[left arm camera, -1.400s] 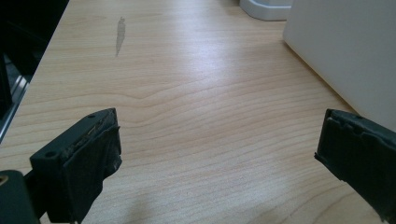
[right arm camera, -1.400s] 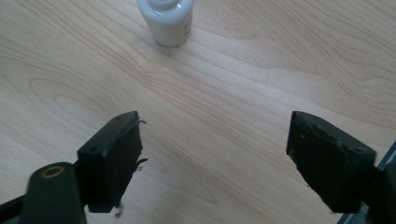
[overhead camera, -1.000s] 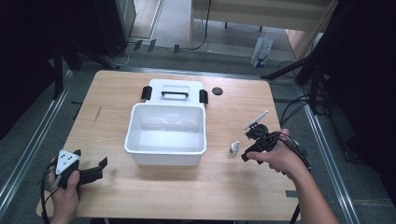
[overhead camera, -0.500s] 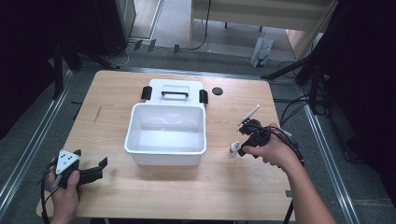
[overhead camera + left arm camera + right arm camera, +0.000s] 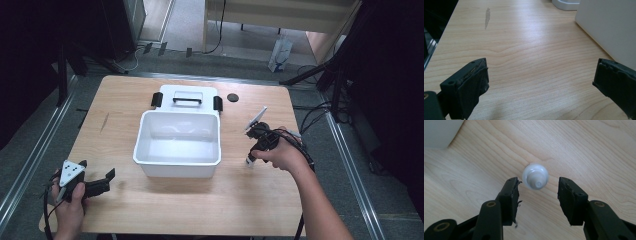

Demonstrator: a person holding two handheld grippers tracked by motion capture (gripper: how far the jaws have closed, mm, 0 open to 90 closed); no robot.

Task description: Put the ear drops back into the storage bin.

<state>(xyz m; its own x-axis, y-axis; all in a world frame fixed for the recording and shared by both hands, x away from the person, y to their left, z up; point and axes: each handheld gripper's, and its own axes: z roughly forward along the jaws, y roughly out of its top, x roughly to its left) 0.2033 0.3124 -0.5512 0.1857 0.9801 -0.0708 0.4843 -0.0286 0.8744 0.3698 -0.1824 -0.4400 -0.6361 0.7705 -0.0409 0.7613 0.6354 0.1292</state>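
Right gripper [image 5: 537, 188] points nearly straight down over a small white bottle [image 5: 535, 176]. In the right gripper view the bottle sits at frame centre, seen from the top: round shoulder, small nozzle cap facing the camera. So its long axis runs upright, roughly along the line of the gripper, and the jaws stand one to each side of it.

Jaws parted to a moderate gap, wider than the bottle. Nothing held. The bottle lies a little toward the tips and nearer the left-hand jaw in that view; whether that jaw touches it I cannot tell, the right-hand one is clearly apart.

In the high view the bottle [image 5: 249, 161] stands on the bare wooden table [image 5: 125, 110] at right of centre, just beside the right hand [image 5: 280, 155], near the right wall of the open white bin [image 5: 177, 165]. The bin's lid [image 5: 186, 96] with its black handle lies behind it, toward the upper part of the frame. A small dark disc [image 5: 232, 97] sits right of the lid.

Left gripper [image 5: 97, 186] rests at lower left of the high view, well apart from the bottle, the bin between them. Left gripper view: jaws spread wide, empty, only table grain and the bin's wall at upper right.

Judgement: the right hand is by far the nearer, and looks set to close on the bottle. A slight shift to centre it between the jaws would likely help, or a one-sided push could tip it.
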